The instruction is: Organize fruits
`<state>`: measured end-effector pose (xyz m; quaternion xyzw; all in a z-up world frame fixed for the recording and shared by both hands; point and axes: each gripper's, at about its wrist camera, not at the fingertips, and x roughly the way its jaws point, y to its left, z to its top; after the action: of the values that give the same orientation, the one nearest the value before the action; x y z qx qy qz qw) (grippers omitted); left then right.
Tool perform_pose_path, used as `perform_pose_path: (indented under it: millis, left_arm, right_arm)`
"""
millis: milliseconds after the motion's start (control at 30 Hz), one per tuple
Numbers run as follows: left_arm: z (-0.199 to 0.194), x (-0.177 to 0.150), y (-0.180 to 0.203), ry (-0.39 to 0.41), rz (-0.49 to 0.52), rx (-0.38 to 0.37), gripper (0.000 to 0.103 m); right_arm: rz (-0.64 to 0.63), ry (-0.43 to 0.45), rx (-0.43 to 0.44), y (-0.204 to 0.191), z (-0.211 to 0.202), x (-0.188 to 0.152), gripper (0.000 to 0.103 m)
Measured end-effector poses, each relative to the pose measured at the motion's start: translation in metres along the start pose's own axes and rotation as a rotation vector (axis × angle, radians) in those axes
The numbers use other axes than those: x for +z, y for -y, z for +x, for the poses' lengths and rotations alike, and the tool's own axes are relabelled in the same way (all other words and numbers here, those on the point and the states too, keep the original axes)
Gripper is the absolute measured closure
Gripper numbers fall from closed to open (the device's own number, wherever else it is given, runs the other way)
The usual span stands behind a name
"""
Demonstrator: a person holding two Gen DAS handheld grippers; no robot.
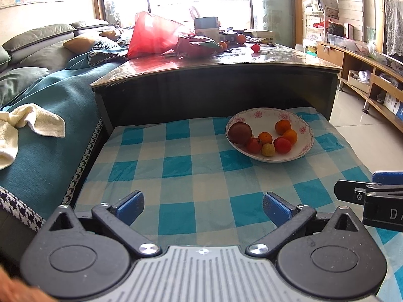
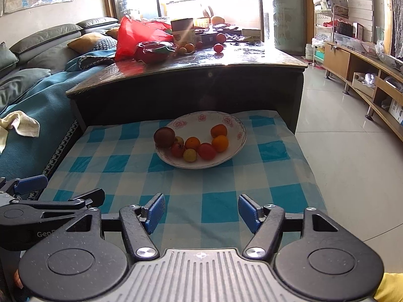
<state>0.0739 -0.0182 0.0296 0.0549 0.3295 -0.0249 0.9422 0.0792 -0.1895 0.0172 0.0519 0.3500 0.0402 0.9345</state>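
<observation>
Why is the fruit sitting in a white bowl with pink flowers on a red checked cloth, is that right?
Almost. The fruit does sit in a white bowl with pink flowers, but the checked cloth under it is blue and cream, not red. The right wrist view shows it clearly. The red thing is a plastic bag up on the dark table behind.
</observation>
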Motion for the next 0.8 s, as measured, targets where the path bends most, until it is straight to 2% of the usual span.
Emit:
perform_pose_path:
  millis: [200,800]
  left_arm:
    - [-0.007,-0.012,0.002,-0.025,0.026,0.013,0.000]
    - [-0.028,-0.034,-0.006,-0.074,-0.007,0.001,0.000]
  right_arm:
    - [-0.008,-0.014,0.002,-0.004,-0.007,-0.009,0.043]
    - [-0.026,-0.057,0.012,-0.015,-0.027,-0.032,0.042]
